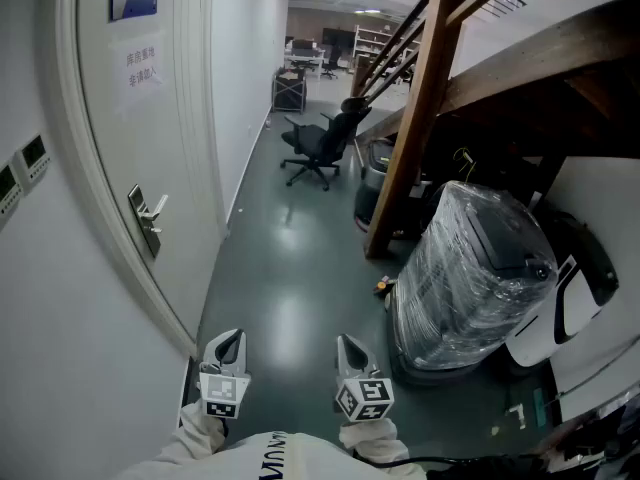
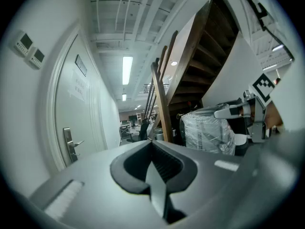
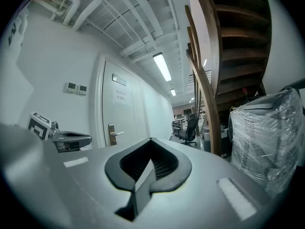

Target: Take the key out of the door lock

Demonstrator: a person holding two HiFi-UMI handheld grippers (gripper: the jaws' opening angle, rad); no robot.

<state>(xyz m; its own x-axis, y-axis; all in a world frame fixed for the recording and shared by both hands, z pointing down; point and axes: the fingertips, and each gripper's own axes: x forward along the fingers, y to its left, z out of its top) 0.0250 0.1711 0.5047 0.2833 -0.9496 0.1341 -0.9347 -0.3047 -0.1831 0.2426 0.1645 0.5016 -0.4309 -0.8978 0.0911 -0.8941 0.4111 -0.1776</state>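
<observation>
Approach not yet begun: the grey two-jaw left gripper [image 1: 228, 346] and right gripper [image 1: 350, 353] hang low, jaws pressed together on nothing, well apart from the pale door [image 1: 160, 138]. Its silver lock plate with lever handle [image 1: 146, 222] lies ahead-left — the key is too small to see. Next, likely: step closer and open one claw.

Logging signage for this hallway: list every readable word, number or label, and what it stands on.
Paper notice on the door: two lines of characters, too blurred to read.
Blue plaque above it: no text legible.
Shirt print at the bottom edge: letters cut off, unreadable.
Nothing can be quoted.
</observation>
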